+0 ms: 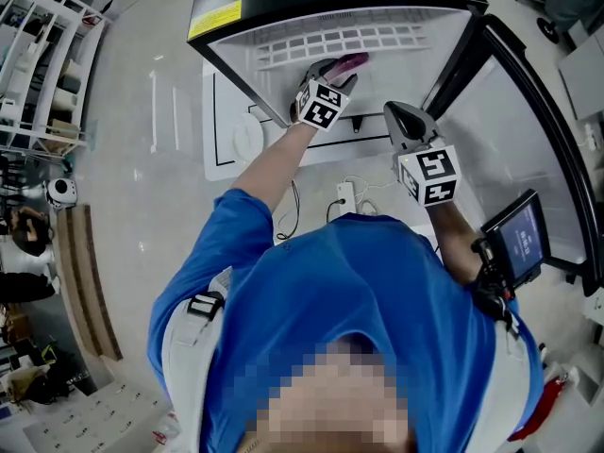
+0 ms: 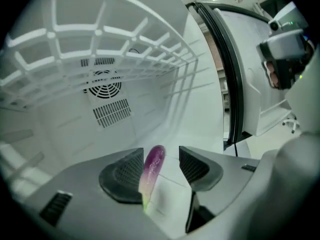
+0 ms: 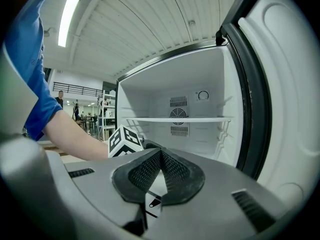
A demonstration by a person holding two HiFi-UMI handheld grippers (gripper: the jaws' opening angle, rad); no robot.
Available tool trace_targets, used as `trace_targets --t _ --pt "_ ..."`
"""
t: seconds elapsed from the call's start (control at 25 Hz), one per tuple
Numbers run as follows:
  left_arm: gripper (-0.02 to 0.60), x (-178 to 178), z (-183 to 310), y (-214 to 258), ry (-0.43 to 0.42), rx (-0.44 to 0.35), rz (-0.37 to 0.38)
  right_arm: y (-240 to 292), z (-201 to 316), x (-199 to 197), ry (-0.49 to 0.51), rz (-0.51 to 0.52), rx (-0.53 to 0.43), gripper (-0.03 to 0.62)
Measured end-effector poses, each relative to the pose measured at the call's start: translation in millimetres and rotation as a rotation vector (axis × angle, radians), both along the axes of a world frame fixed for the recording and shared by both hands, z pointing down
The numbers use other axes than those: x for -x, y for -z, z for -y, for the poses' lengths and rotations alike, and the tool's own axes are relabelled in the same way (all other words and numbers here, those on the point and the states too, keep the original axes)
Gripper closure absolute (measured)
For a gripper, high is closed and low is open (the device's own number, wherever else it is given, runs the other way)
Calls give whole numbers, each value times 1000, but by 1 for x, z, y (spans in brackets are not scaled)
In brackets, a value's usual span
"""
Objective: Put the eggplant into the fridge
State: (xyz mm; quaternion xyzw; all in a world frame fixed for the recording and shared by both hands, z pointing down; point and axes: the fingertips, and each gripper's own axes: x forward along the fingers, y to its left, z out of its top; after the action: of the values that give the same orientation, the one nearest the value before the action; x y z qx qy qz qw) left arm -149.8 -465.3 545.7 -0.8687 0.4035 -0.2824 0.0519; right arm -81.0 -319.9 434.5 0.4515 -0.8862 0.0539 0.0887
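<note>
Purple eggplant (image 2: pixel 153 161) between parted left tongs (image 2: pixel 161 155), against one side | right tongs (image 3: pixel 161 157) closed

a pale, glossy floor (image 1: pixel 142 187) lies left of the left gripper (image 1: pixel 338 72), with a white wire rack (image 1: pixel 42 64) well beyond it and wooden planks (image 1: pixel 87 281) further back. above the right gripper (image 3: pixel 160 159), a strip light (image 3: pixel 68 18) glows on the ribbed white ceiling (image 3: pixel 150 29).

The person (image 1: pixel 396 319) wears a blue short-sleeved shirt (image 1: pixel 283 291); the grey left gripper (image 2: pixel 160 165) and right gripper (image 3: pixel 161 170) bear black-and-white marker cubes (image 1: pixel 322 105).
</note>
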Motion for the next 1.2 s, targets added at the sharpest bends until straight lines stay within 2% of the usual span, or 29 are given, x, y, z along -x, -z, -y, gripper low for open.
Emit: trace_targets --t 0.28,0.36,0.48,0.68,0.88,1.2 --pt "351 2 -52 43 43 39 -273 6 -16 0 -15 16 -11 592" --pt "396 1 -69 54 40 43 -337 9 -22 4 -16 22 -16 592" --pt "424 3 -96 70 29 36 -403 13 -32 13 -4 28 -24 592" --pt "495 12 -132 93 23 6 -470 17 -42 24 11 38 -30 592" --pt "572 34 -171 114 26 -48 -494 26 -59 41 29 50 -40 592" --pt "572 65 -214 136 75 -85 -585 34 -87 55 48 51 -54 592"
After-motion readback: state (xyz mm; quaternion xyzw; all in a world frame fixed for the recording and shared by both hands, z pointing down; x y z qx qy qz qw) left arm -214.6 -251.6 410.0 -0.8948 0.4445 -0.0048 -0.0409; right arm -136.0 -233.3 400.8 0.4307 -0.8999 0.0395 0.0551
